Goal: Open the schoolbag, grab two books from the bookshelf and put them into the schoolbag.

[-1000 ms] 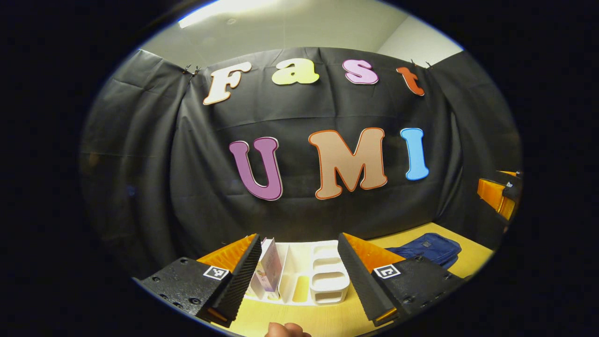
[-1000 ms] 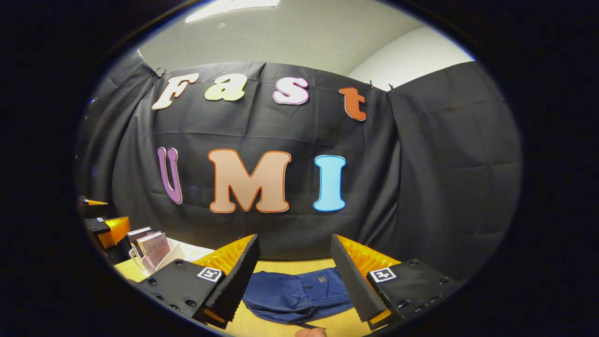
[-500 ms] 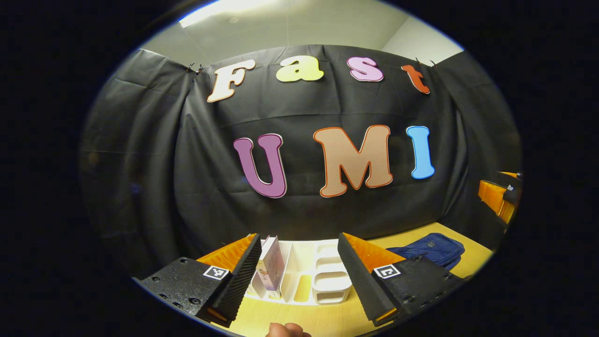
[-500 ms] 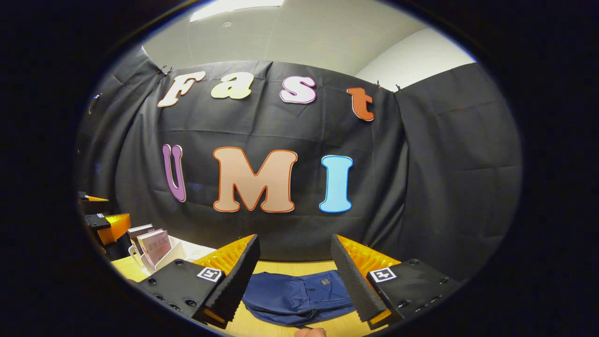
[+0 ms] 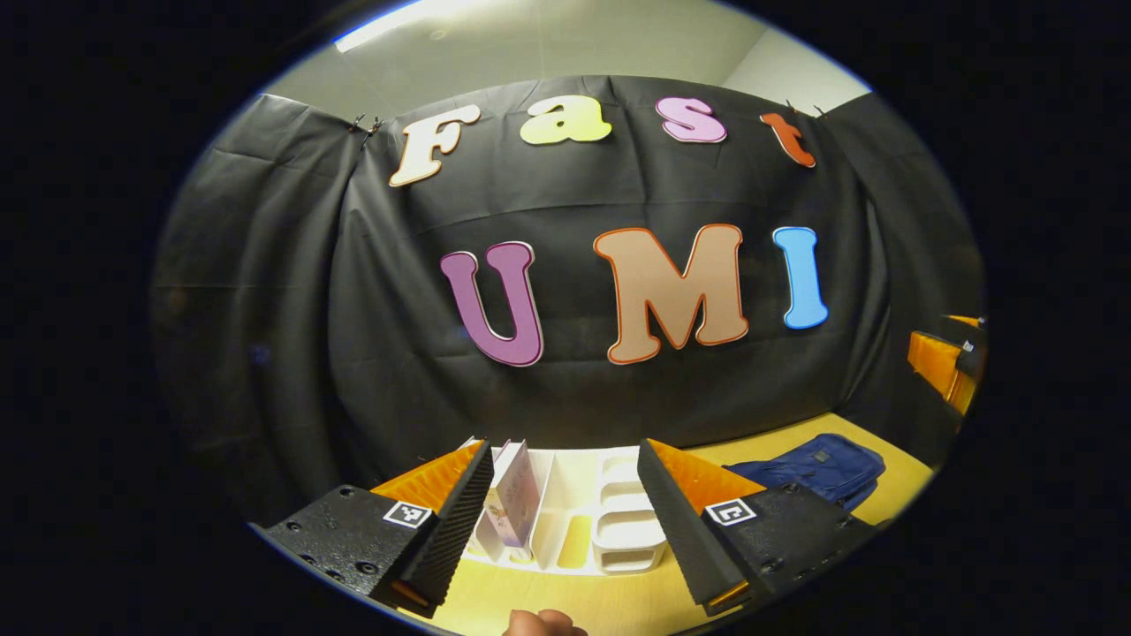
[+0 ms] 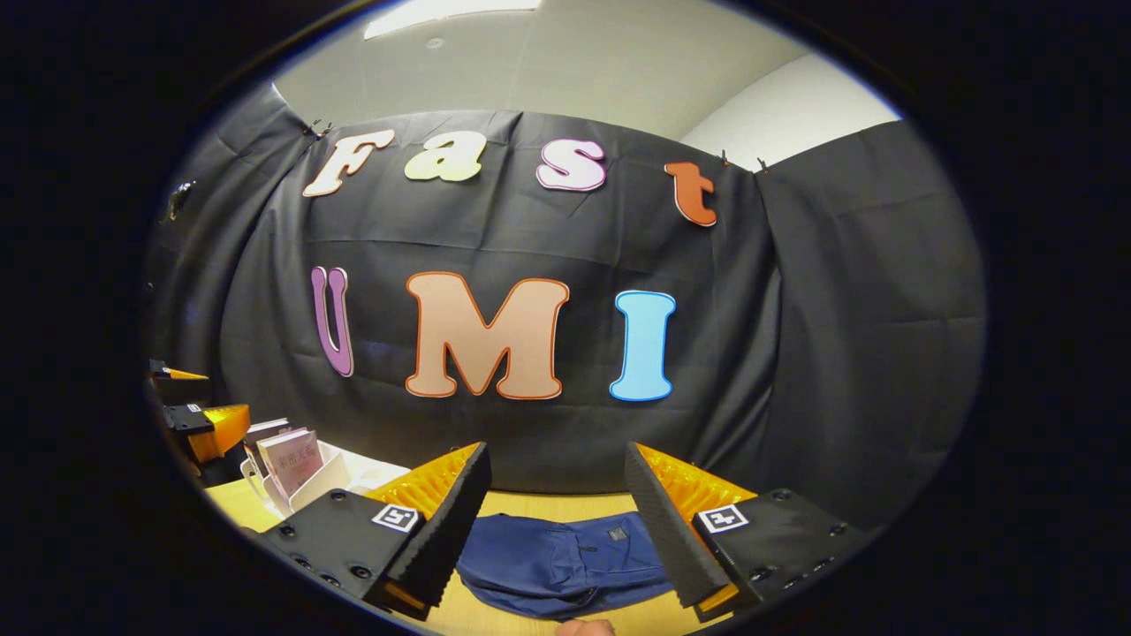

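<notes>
A blue schoolbag (image 6: pixel 565 565) lies flat and zipped on the yellow table (image 6: pixel 548 505), seen between the fingers of my right gripper (image 6: pixel 557 517), which is open and held above it. The schoolbag (image 5: pixel 817 466) also lies to the right in the left gripper view. My left gripper (image 5: pixel 565 512) is open and faces the white bookshelf (image 5: pixel 574 495), where books (image 5: pixel 512 499) stand upright in a left slot. In the right gripper view the bookshelf (image 6: pixel 331 473) holds the books (image 6: pixel 292 459) at the far left, with the left gripper (image 6: pixel 199 415) beside them.
The white bookshelf has small stacked compartments (image 5: pixel 626 526) on its right side. Black cloth closes the booth behind the table. A fingertip (image 5: pixel 539 623) of the holding hand shows at the bottom edge. The right gripper (image 5: pixel 950 362) appears at the far right of the left gripper view.
Both views have shifted a little: the bookshelf and the schoolbag now sit slightly closer and further right between the fingers. Both grippers stay open.
</notes>
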`<state>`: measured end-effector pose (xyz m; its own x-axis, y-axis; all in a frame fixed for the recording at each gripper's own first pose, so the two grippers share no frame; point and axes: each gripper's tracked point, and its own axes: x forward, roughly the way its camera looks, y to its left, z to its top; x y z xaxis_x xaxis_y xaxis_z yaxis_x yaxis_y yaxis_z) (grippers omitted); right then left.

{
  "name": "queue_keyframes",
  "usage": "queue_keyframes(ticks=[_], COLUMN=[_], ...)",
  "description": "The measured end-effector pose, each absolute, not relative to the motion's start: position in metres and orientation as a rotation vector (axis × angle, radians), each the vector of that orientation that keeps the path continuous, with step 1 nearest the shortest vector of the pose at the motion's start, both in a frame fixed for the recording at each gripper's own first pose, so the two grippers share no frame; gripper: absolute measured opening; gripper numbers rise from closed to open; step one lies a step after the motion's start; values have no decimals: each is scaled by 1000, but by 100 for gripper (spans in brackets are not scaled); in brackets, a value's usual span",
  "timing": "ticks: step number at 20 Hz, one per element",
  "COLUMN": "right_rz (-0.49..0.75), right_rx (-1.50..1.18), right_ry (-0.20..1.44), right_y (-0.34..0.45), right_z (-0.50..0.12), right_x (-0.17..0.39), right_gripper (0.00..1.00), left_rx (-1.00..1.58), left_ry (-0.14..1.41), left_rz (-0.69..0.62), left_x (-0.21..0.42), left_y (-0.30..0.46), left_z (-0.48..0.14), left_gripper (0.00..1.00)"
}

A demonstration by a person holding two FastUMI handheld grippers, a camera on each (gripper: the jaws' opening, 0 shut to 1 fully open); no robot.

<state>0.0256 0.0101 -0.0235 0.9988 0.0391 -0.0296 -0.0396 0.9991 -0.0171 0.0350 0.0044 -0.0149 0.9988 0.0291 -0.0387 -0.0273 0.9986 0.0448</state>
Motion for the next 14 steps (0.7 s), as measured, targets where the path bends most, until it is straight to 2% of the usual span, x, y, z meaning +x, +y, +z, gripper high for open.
queue_keyframes(ticks=[3,5,6,9,10,11,13,14], right_rz=[64,78,99,171,193,212,242,261], right_rx=[-55,-140,-192,-334,-372,-407,-491,-539], right_ry=[24,23,22,-1,-5,-2,22,38], right_y=[15,12,16,28,31,35,40,42], right_z=[-24,-30,-34,-42,-47,-54,-76,-90], right_x=[30,36,38,39,39,39,42,42], right_gripper=[93,93,93,92,92,98,98,98], left_rx=[30,30,30,27,20,21,25,22], left_ry=[48,47,45,33,27,28,13,6], left_rz=[36,39,41,47,54,63,65,67], left_x=[36,36,38,39,40,41,39,38], left_y=[7,7,9,14,15,18,20,22], left_z=[-18,-18,-17,-15,-14,-13,-8,-6], left_gripper=[93,96,93,96,93,99,93,96])
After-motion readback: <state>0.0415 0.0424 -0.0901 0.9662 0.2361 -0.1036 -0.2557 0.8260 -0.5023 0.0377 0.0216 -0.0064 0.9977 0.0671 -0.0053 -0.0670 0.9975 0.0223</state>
